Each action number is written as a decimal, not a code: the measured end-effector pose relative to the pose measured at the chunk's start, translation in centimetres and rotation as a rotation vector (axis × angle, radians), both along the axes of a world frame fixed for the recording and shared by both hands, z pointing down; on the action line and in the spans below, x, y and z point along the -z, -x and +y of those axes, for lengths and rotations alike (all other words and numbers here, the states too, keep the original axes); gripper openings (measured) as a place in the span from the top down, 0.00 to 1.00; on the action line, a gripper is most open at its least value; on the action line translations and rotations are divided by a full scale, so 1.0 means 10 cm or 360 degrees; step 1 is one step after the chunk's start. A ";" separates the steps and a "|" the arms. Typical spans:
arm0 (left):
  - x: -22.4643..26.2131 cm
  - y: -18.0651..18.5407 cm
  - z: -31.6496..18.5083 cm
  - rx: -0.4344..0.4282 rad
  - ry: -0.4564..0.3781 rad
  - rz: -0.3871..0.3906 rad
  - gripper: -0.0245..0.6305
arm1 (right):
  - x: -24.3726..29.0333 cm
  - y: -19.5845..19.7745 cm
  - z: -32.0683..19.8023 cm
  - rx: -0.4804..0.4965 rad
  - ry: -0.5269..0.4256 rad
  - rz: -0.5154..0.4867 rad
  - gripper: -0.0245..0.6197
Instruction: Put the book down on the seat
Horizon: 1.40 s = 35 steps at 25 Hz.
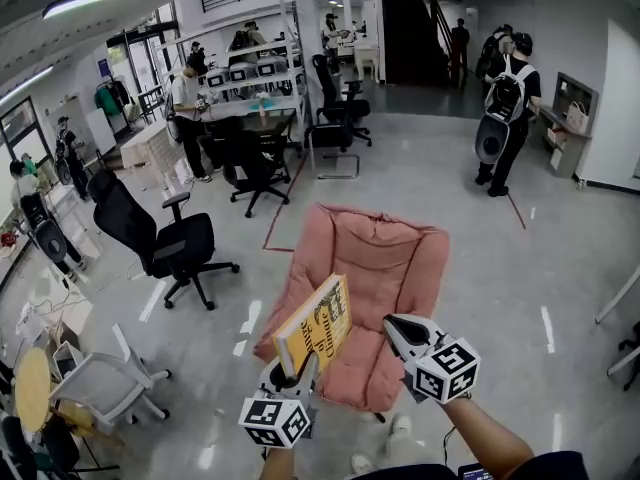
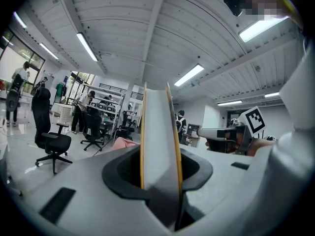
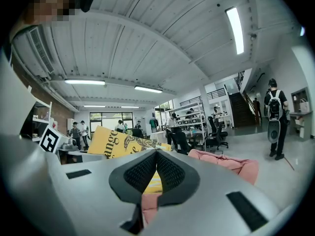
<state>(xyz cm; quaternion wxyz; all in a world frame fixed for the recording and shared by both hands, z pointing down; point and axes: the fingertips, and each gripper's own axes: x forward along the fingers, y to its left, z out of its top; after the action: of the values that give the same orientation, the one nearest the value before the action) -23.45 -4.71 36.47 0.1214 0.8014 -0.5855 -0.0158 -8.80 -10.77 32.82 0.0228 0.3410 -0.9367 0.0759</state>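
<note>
**Book** (image 1: 315,325): one, yellow cover with dark lettering. It stands on edge and leans a little. The left gripper (image 1: 292,370) clamps its lower edge, and both jaws press on the covers. The book hangs in the air over the near left edge of the seat and does not touch the cushion.

**Seat** (image 1: 385,258): one pink padded floor chair with its back raised at the far end. It rests directly on the floor.

**Grippers**: two, white, each bearing a marker cube.
- The left gripper holds the book.
- The right gripper (image 1: 395,325) is over the seat's near right edge. Its jaws are closed together with nothing between them.

**Floor** (image 1: 440,188): pale grey and glossy, with short white marks and one red line (image 1: 285,203) running away from the seat's far left corner.

**Room**: a large open workspace.
- The ceiling (image 2: 147,28) is white and ribbed, with long strip lights (image 2: 189,75).
- A dark staircase (image 1: 410,28) is at the far wall.
- White shelving racks (image 1: 250,68) stand far left of it.

**Chairs**:
- Three black office chairs (image 1: 165,238) are clearly countable. One is left of the seat and two are farther back.
- One white chair (image 1: 105,383) is at the near left.

**People**: one person (image 1: 508,108) with a backpack stands far right. Several more are among the racks, too small to count.
</note>
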 end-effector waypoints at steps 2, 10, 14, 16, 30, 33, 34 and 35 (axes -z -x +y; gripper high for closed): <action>-0.02 -0.05 -0.04 -0.0009 0.0005 0.0000 0.74 | -0.01 -0.05 -0.03 -0.0006 0.0005 -0.0001 0.93; -0.07 -0.19 -0.20 -0.0025 0.0025 -0.0015 0.74 | -0.05 -0.16 -0.19 -0.0010 0.0021 -0.0008 0.93; -0.12 -0.22 -0.34 -0.0020 0.0047 -0.0020 0.74 | -0.11 -0.20 -0.31 -0.0008 0.0040 -0.0009 0.93; -0.16 -0.24 -0.42 -0.0023 0.0059 -0.0024 0.74 | -0.15 -0.22 -0.39 -0.0012 0.0050 -0.0009 0.93; -0.46 -0.30 -0.90 0.0041 0.0170 -0.0017 0.74 | -0.41 -0.35 -0.95 -0.0004 0.0155 0.0023 0.93; -0.57 -0.29 -0.99 0.0055 0.0200 -0.0039 0.74 | -0.51 -0.34 -1.05 0.0005 0.0176 0.0025 0.93; -0.59 -0.30 -1.04 0.0058 0.0211 -0.0048 0.74 | -0.54 -0.35 -1.09 0.0009 0.0182 0.0029 0.93; -0.62 -0.33 -1.10 0.0058 0.0220 -0.0058 0.74 | -0.56 -0.37 -1.14 0.0013 0.0189 0.0033 0.93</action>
<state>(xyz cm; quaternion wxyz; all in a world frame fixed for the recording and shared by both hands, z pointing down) -20.18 -15.66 42.65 0.1653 0.7804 -0.6019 0.0370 -5.12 -22.20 38.40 0.0529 0.3361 -0.9317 0.1276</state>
